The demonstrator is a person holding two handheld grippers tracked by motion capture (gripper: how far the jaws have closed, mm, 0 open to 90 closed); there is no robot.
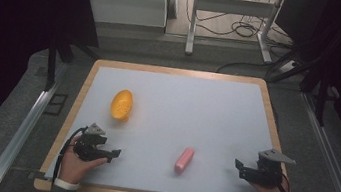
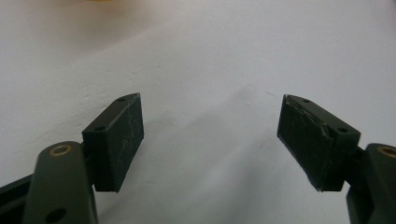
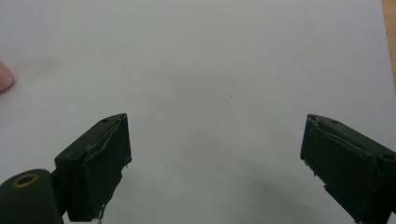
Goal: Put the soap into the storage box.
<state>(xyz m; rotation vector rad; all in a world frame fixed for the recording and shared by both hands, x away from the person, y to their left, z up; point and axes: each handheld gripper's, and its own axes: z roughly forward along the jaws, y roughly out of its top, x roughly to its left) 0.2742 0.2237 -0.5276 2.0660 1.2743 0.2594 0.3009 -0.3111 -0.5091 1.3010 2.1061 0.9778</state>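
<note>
Two objects sit on the white sheet covering the wooden-edged table (image 1: 177, 70). First, a pink, rounded-end cylinder (image 1: 184, 160) lies on its side at the near middle, roughly between the two grippers and a little closer to the right one, touching neither. Its pink tip just peeks in at the left edge of the right gripper view (image 3: 5, 77). Over to the far left, well apart from it, rests an orange, oval, netted-looking piece (image 1: 122, 104), up beyond the left hand.

Now the left gripper (image 1: 111, 153), down at the near-left corner: in the left gripper view (image 2: 210, 135) its black jaws stand wide apart with nothing between them, just bare white surface. And the right gripper (image 1: 240, 167), near the right edge, grey three-cornered plate on top: same story in its own view (image 3: 215, 163), jaws spread wide, holding nothing. Both point inward toward the middle, each cradled in a hand resting at the table's near edge.
</note>
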